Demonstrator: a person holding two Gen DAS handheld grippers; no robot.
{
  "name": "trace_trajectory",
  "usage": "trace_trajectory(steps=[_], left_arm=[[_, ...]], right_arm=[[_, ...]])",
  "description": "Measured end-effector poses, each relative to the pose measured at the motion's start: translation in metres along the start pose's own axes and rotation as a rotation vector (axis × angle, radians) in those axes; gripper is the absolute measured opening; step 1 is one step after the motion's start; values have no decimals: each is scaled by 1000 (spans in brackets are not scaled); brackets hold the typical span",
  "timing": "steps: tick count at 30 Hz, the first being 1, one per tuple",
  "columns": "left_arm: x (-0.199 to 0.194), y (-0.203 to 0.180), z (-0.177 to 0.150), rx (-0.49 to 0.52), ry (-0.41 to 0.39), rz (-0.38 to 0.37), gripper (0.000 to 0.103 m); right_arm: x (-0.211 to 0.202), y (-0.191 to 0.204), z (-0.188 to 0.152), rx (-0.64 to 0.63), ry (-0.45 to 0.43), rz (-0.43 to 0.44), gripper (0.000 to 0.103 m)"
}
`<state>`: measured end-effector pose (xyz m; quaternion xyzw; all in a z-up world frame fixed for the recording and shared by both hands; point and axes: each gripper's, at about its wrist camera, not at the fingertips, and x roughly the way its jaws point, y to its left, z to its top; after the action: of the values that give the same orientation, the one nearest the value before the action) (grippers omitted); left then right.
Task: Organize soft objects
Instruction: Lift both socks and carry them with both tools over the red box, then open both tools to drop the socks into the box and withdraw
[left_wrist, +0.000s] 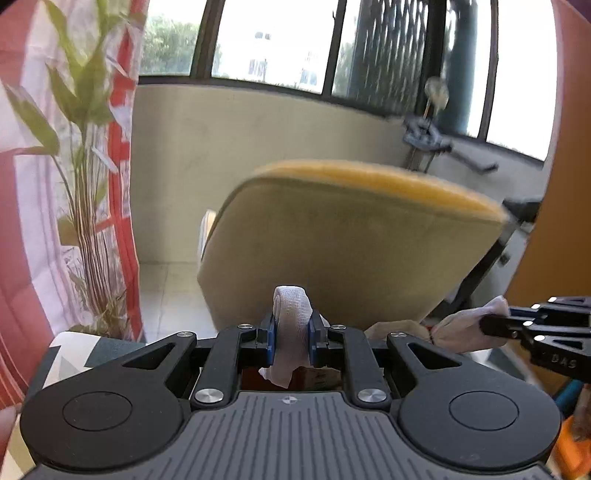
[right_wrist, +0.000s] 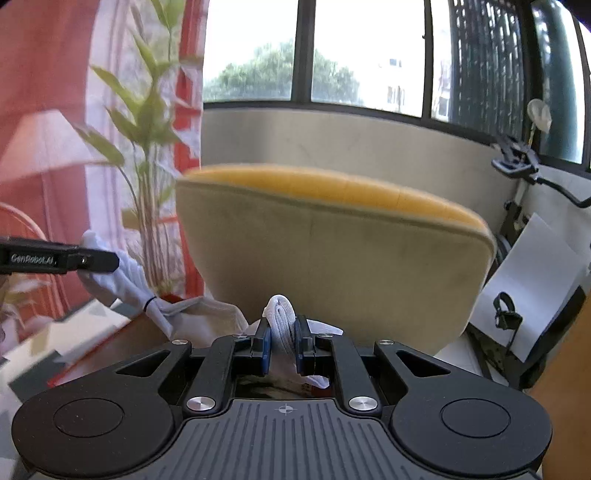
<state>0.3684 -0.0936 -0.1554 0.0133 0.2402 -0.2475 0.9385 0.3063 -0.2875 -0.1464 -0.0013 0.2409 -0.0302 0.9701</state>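
Though pinched, cloth (left_wrist: 291, 325) between fingers (left_wrist: 271, 338)

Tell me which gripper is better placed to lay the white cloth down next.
Neither clearly: the left gripper and the right gripper are each shut on an end of the same white cloth, held up before the yellow chair. Probably both should lower it together.

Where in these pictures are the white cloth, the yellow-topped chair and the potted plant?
white cloth (left_wrist: 291, 325): left wrist view, fold pinched in the gripper.
yellow-topped chair (right_wrist: 332, 266): right wrist view, beige back panel.
potted plant (left_wrist: 85, 206): left wrist view, stems.
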Motion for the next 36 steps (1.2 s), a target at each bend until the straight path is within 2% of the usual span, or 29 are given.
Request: trace_trajectory(steps=[4,10,14,17,23,25,27,30,33,34,36], left_arm=[[33,-1,-6,41,62,12,18],[68,-4,-15,93,123,32,18],[84,-7,-18,113,175,30,18],[97,-6,-26,113,267,-5,18],[107,-2,-29,115,356,-29,19],[107,-2,-31,116,383,-47,24],[102,-2,-30,124,381,-64,41],[90,-4,-28,120,348,-92,58],[74,-9,-22,148,309,-95,65],[66,-10,-21,156,295,-94,68],[53,-13,-19,165,272,-94,84]], right_arm=[[41,-6,-10,-2,61,-9,12],[79,-4,-26,-18,130,-17,12],[94,-1,-33,-44,173,-17,12],[101,1,-36,-44,212,-21,12],[117,7,-42,-31,324,27,12],[120,6,-44,-3,351,27,12],[119,7,-46,19,362,25,13],[110,2,-48,56,354,11,21],[91,-7,-50,114,319,9,25],[84,-14,-50,126,309,9,30],[71,-14,-49,143,284,5,43]])
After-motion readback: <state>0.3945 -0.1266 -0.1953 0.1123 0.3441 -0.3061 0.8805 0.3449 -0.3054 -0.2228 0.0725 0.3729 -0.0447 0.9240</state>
